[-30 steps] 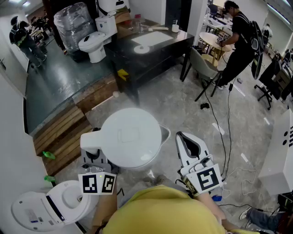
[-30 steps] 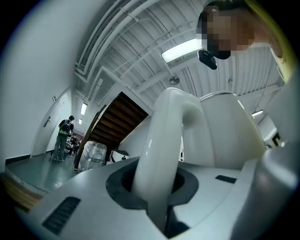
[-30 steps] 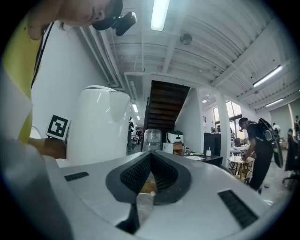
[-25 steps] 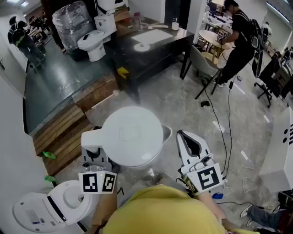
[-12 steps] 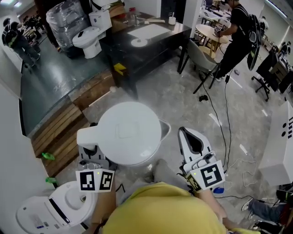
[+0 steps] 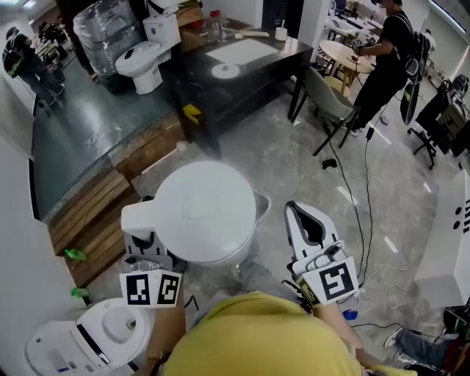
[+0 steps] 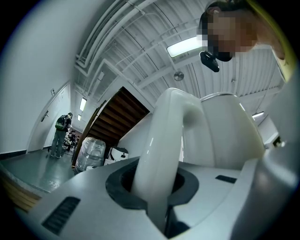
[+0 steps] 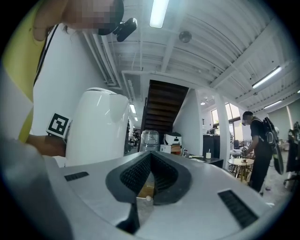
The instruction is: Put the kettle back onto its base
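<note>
In front of my chest, above the grey floor [image 6: 294,154], my left claw [image 6: 141,239] pinches the handle of the round white plastic kettle [image 6: 205,213]. At its 3 o'clock, my right claw [image 6: 299,220] is pressed together, empty. At 12 o'clock, 1 round white disc [image 6: 225,70] lies on a black table [image 6: 253,84].

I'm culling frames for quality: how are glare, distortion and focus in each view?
Head view: evenly lit, sharp on the white plastic kettle. Left gripper view: heavy fisheye, dark corners, a glaring ceiling light panel; the kettle's handle, clamped in the left gripper, looks soft. Right gripper view: same fisheye, a bright ceiling tube; the shut right gripper is sharp.
</note>
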`<state>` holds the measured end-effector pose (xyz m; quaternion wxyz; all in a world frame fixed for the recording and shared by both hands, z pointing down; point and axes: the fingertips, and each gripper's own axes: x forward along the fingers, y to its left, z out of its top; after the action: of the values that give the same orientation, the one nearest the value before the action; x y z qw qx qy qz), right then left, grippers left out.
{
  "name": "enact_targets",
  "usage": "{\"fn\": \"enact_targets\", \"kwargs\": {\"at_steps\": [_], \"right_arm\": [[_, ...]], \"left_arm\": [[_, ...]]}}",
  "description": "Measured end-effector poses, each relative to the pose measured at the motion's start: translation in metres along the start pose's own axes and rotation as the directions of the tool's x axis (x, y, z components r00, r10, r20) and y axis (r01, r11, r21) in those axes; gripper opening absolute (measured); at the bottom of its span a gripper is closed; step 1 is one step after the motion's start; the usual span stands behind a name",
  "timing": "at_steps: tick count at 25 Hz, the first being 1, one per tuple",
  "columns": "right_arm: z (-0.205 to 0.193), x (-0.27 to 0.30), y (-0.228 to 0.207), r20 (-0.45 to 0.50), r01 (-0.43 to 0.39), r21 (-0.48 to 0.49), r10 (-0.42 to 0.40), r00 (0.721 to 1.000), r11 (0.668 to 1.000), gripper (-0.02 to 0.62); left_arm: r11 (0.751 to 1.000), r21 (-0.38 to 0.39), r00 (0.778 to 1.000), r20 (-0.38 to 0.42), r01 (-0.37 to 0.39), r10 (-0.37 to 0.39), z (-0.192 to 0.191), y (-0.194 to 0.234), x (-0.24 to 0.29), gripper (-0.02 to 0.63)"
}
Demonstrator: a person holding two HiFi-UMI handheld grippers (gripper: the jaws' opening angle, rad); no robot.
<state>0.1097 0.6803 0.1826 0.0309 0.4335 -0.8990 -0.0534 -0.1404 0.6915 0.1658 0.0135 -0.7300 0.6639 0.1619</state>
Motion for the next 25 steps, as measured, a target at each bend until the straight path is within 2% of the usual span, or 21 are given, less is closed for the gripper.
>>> {"fn": "enact_targets", "kwargs": {"at_steps": [9,17,21,25], "right_arm": [[0.009,0.074,-0.064,0.083,-0.066,0.055,0.061,0.995,0.996,0.015],[0.004,0.126,-0.115,0.049,-0.12,0.056,0.117,0.992,0.991,0.015],[-0.004,0.149,-0.129,0.028,-0.157,0.01,0.156,0.987,0.988,0.015],[-0.006,0.166,-0.143,0.024,-0.147,-0.001,0.147,0.989,0.989,0.015]], "left_arm": [[0.999,0.011,0.999,0.016,-0.04,0.04,-0.013,0.01,0.087,0.054],[0.996,0.014,0.996,0.03,-0.088,0.088,-0.027,0.012,0.154,0.055],[0.994,0.016,0.993,0.038,-0.11,0.11,-0.036,0.012,0.18,0.055],[0.992,0.017,0.992,0.043,-0.122,0.121,-0.04,0.011,0.198,0.055]]}}
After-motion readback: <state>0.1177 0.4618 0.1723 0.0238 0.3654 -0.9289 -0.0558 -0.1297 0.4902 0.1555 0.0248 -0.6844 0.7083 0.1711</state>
